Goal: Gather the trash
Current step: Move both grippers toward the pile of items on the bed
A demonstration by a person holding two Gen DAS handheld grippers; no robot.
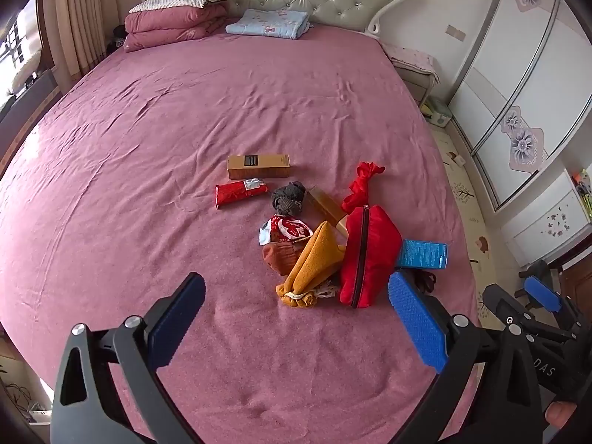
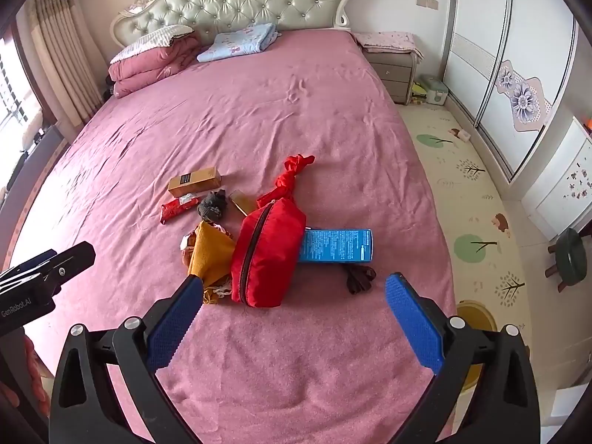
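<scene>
A heap of items lies on the pink bed sheet [image 1: 222, 111]. It holds a brown box [image 1: 258, 165], a red wrapper [image 1: 240, 193], a red-and-white snack wrapper [image 1: 290, 229], a gold box [image 1: 327, 205], a blue box [image 2: 335, 246], a red zip pouch [image 2: 268, 251], a mustard cloth [image 1: 314, 266], a grey sock bundle [image 1: 288, 197] and a knotted red cloth [image 2: 292, 175]. My left gripper [image 1: 296, 285] hovers open just short of the heap, nothing between its fingers. My right gripper [image 2: 295, 283] is also open and empty, in front of the pouch and blue box.
A yellow round bin [image 2: 475, 309] stands on the patterned floor mat beside the bed's right edge. Folded quilts [image 1: 174, 24] and a blue blanket [image 1: 268, 22] lie at the headboard. A nightstand [image 2: 392, 70], wardrobe [image 2: 518, 55] and green stool [image 2: 571, 257] are to the right.
</scene>
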